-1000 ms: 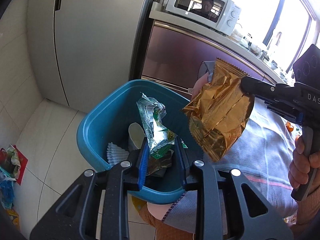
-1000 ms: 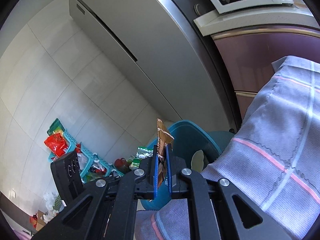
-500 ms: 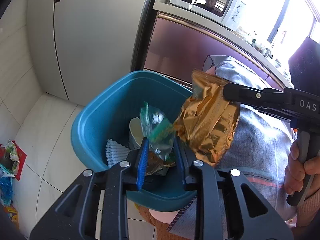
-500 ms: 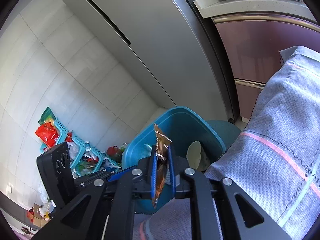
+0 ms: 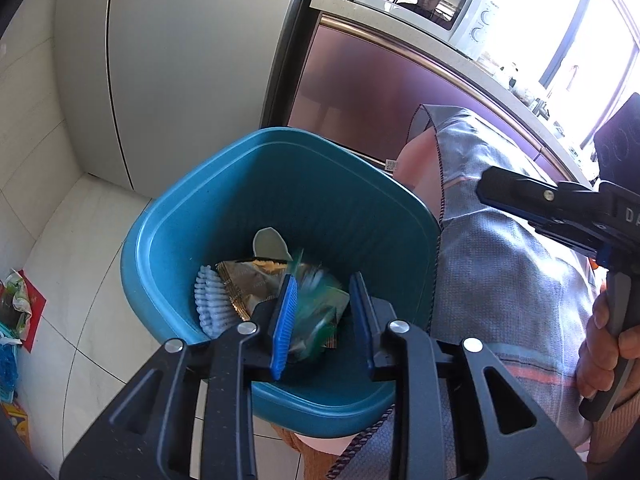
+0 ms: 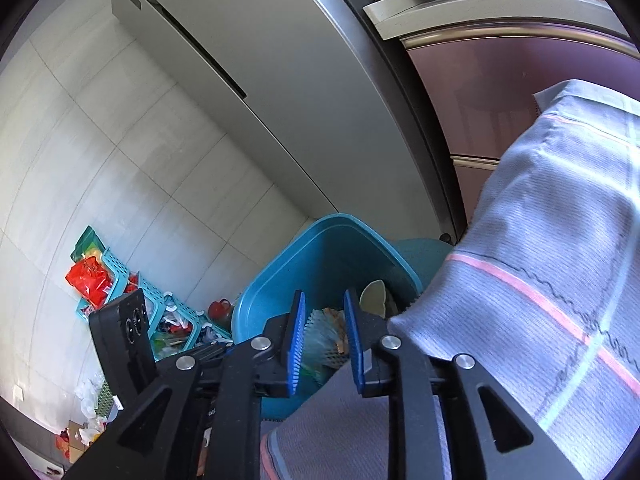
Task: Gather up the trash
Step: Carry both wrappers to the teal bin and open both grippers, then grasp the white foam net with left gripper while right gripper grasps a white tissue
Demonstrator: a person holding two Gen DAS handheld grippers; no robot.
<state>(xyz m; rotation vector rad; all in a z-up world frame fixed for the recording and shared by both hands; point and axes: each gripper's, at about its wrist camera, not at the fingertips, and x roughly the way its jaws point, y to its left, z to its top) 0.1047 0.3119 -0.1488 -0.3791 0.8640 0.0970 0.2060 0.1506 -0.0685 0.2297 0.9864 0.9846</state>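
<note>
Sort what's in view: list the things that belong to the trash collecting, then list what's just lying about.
Part of the job:
- blue bin
- gold wrapper, in the bin
- green wrapper, blurred, dropping in
- left hand-held gripper, jaws opening
- right hand-held gripper, jaws opening, nothing between them

Just lying about:
- microwave
- fridge
- grey cloth
- teal baskets

blurred: green wrapper (image 5: 316, 312) | hidden: bin (image 5: 168, 240) bottom under trash
</note>
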